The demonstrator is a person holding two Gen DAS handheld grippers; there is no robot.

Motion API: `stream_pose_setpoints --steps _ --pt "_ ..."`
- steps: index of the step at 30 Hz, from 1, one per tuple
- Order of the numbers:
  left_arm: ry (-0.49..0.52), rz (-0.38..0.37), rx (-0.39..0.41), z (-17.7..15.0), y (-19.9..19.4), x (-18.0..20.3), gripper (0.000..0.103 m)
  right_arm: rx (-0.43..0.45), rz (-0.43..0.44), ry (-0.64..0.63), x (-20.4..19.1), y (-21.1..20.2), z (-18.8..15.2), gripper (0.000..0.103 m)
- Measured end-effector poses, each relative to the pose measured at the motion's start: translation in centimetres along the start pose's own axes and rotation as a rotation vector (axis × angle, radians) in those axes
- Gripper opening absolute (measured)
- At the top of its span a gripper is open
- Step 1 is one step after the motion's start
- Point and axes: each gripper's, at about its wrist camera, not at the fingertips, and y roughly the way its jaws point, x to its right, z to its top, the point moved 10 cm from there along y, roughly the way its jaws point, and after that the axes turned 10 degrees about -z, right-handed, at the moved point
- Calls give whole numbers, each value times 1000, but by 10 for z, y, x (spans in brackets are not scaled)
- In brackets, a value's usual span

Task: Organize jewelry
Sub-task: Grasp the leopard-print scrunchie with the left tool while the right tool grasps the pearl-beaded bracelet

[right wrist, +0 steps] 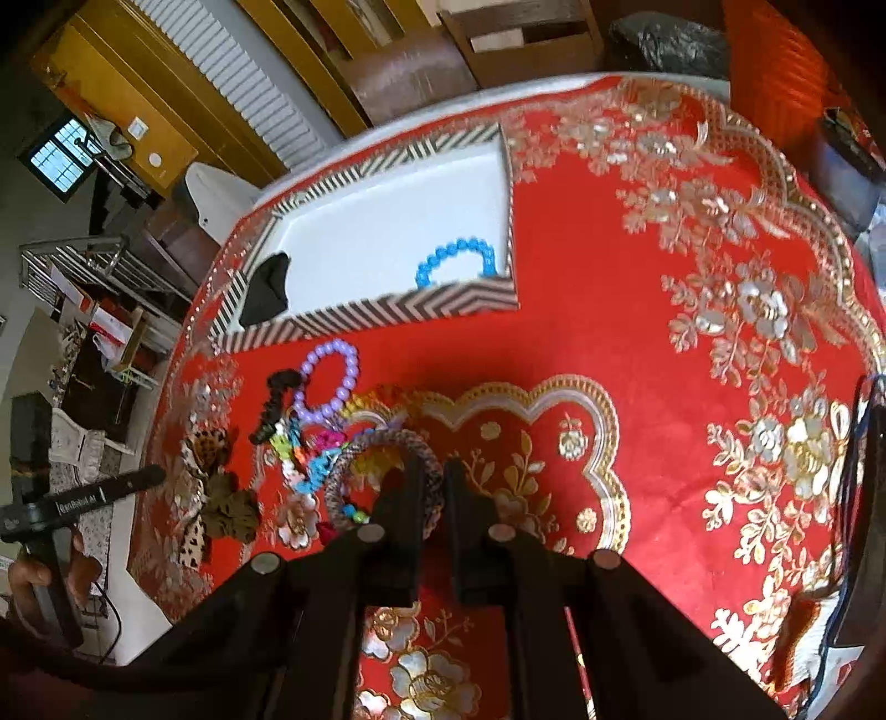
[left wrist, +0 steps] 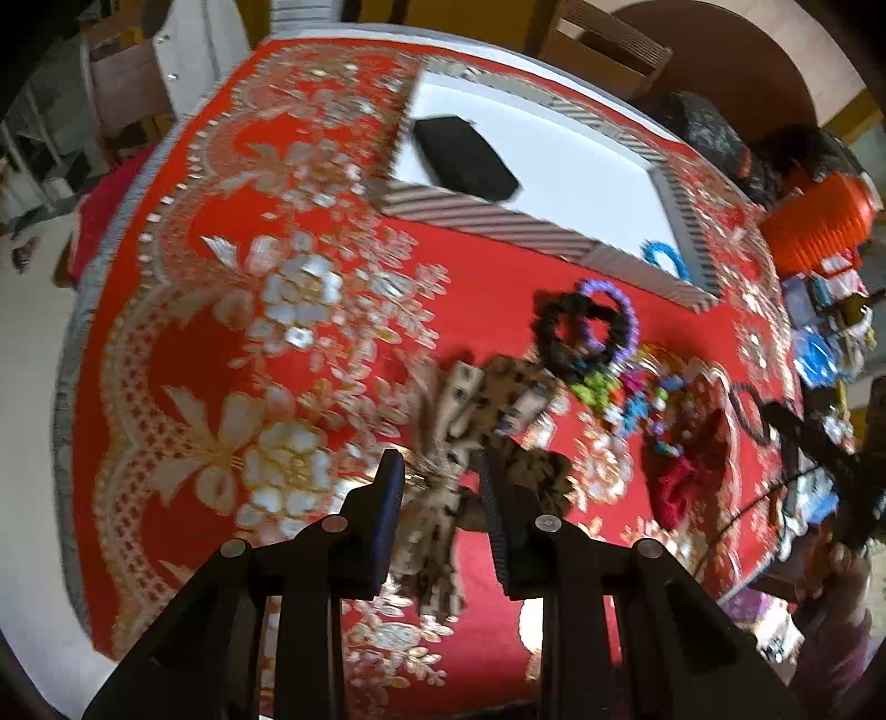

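A leopard-print fabric bow [left wrist: 476,399] lies on the red embroidered tablecloth, and my left gripper [left wrist: 440,462] is shut on its knot. In the right wrist view my right gripper [right wrist: 434,468] is shut on the rim of a braided grey-purple bangle [right wrist: 365,443]. Beside it sits a heap of colourful clips [right wrist: 310,448], a purple bead bracelet [right wrist: 326,387] and a black scrunchie [right wrist: 271,404]. The striped-rim white tray [right wrist: 387,315] behind holds a blue bead bracelet [right wrist: 454,257] and a black pouch [right wrist: 266,293]. The bow [right wrist: 213,498] shows at the left there too.
A red scrunchie [left wrist: 686,482] lies right of the clips. An orange ribbed object [left wrist: 814,221] and small clutter [left wrist: 830,332] crowd the table's right side. Wooden chairs [right wrist: 526,44] stand behind the round table. A hand [right wrist: 33,581] holds the left gripper's handle.
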Motion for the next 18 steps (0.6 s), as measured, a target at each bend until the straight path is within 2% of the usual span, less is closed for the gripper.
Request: stream_pose_setpoints --steps 2,4,7,10,16,18 --pt "7 -30 -27 -5 8 6 16 8 1 2 0 -5 3 7" --pt "21 -27 -36 -8 15 9 17 11 13 5 0 -10 5 7" --pt "56 -6 -38 -9 28 12 17 10 12 -9 -3 -12 5 7" --pt "77 55 -65 -13 43 7 17 6 15 -19 -7 -13 4 7" --pt "106 87 -36 -13 45 6 17 9 21 -23 -8 -18 3 7" --pt "122 101 -24 -13 45 7 0 12 21 -23 -8 -18 4 7"
